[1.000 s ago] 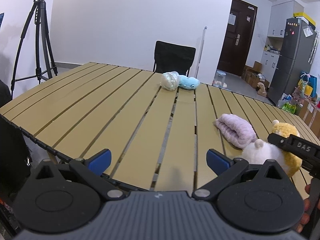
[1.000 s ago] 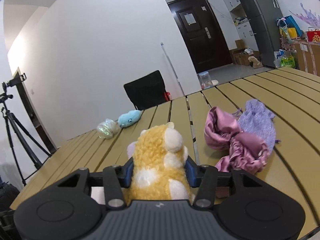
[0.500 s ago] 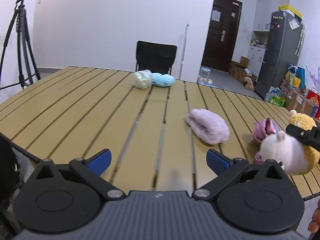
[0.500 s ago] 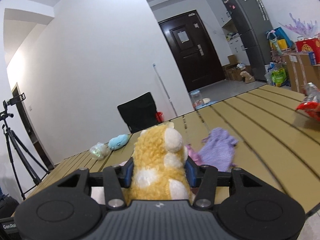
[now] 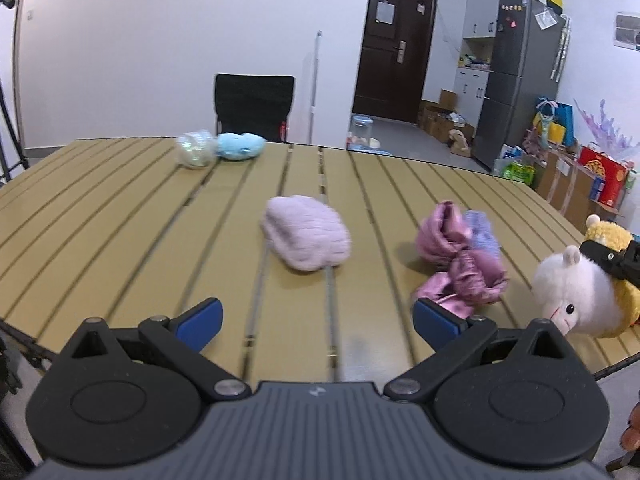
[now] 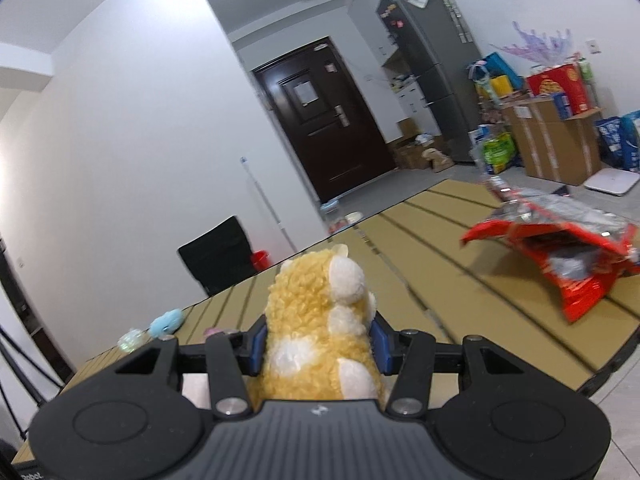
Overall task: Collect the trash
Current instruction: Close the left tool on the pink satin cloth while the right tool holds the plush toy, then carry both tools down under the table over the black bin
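My right gripper is shut on a yellow and white plush alpaca, its blue pads pressing both flanks. The same alpaca shows at the right edge of the left wrist view, held just off the table's near right corner. A torn red snack bag lies on the slatted table ahead to the right. My left gripper stands open above the near table edge with nothing between its fingers. A crumpled clear wrapper lies at the far edge beside a light blue plush.
A pink knitted item lies mid-table, and a purple satin cloth bundle sits to its right. A black chair stands behind the table. A fridge, boxes and bags crowd the right side of the room.
Both grippers have swung to the right along the table. The red snack bag has come into the right wrist view, and the purple bundle has left it. The alpaca stays gripped.
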{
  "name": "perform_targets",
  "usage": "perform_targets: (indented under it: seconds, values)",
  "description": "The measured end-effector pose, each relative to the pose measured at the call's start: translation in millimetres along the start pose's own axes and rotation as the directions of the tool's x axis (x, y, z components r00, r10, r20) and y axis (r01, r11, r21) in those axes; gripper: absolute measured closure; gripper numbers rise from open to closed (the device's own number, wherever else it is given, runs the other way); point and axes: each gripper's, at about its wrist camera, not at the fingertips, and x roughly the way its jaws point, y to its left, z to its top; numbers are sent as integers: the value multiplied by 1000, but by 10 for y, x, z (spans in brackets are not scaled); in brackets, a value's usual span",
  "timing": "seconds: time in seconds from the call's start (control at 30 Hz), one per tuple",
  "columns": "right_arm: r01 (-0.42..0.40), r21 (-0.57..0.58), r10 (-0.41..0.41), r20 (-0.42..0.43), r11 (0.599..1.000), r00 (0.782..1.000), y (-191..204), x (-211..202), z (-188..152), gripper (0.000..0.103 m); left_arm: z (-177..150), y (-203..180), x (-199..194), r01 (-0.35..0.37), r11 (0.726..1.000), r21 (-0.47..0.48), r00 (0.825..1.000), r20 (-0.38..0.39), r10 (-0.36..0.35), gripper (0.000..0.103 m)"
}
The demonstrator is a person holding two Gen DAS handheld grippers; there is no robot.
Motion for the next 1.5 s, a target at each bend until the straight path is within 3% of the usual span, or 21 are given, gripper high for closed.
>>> perform_targets:
  seconds: [0.37,0.6,0.93,1.0,1.07,1.1,1.17,1.27,1.5]
  values:
    - [85,71,-90,76,994,993,-607,-27,263,54,206,-652,360,65,997,51,997,-49,-63,0]
    - [132,118,-145,117,984,982,-944,5,360,54,298,-983,698,73,994,84,994,-92,-65,0]
    - [170,139,-191,158,976,969,-1118,37,420,54,364,-1045,1280,61,998,2,981,-186,-59,1]
    - [177,129,-197,165,976,966,-1122,35,432,54,363,-1024,1338,56,998,-5,980,-189,-56,11]
    - [184,122,-203,168,975,965,-1102,37,421,54,353,-1017,1366,59,998,-9,979,-195,-59,32]
    - [186,119,-205,168,975,964,-1102,41,416,54,353,-1018,1361,54,999,1,981,-185,-53,35]
    - [190,114,-207,163,975,965,-1082,66,400,54,350,-1002,1354,78,997,8,980,-184,-76,64]
    - [189,106,-204,157,976,966,-1060,80,381,54,351,-959,1317,92,996,-1,979,-183,-91,71]
    - [172,87,-184,157,981,970,-944,42,345,54,335,-941,1140,77,997,19,987,-144,-73,72]
